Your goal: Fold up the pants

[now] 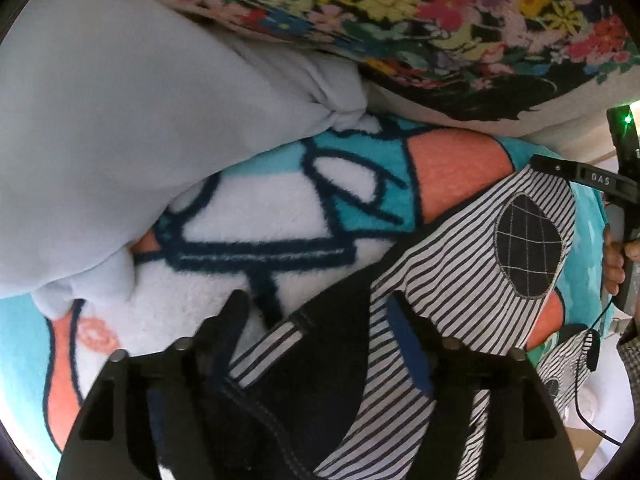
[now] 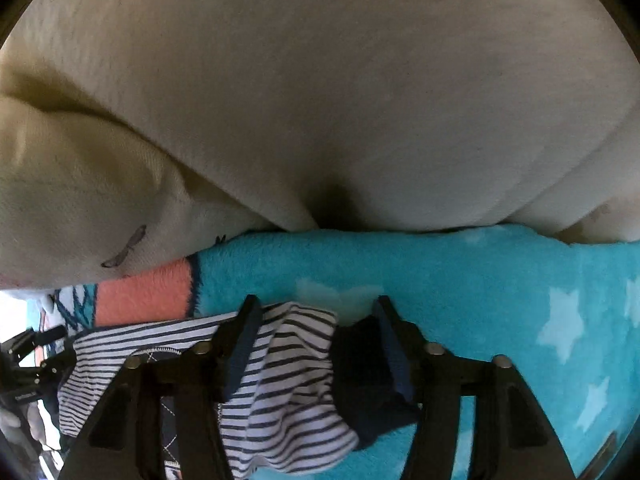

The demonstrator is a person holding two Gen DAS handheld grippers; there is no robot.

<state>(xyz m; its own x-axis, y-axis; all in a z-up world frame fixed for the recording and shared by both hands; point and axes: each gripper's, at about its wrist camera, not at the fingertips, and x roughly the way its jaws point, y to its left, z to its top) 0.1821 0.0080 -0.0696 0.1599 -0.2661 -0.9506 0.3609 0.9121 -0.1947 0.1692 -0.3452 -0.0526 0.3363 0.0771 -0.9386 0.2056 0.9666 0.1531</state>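
The pants (image 1: 448,264) are small, white with navy stripes, a dark waistband and a dark checked knee patch (image 1: 528,246). They lie on a turquoise, white and orange fleece blanket (image 1: 256,216). My left gripper (image 1: 316,304) stands open with the pants' dark band and striped cloth lying between its fingers. In the right wrist view my right gripper (image 2: 316,306) is also open, with bunched striped cloth (image 2: 288,368) and a dark band between its fingers. The right gripper also shows at the right edge of the left wrist view (image 1: 616,216).
A pale grey-blue cloth (image 1: 120,140) lies on the blanket at left. A flowered cushion (image 1: 440,16) stands behind it. A beige sofa back (image 2: 320,100) rises just beyond the blanket (image 2: 500,300) in the right wrist view.
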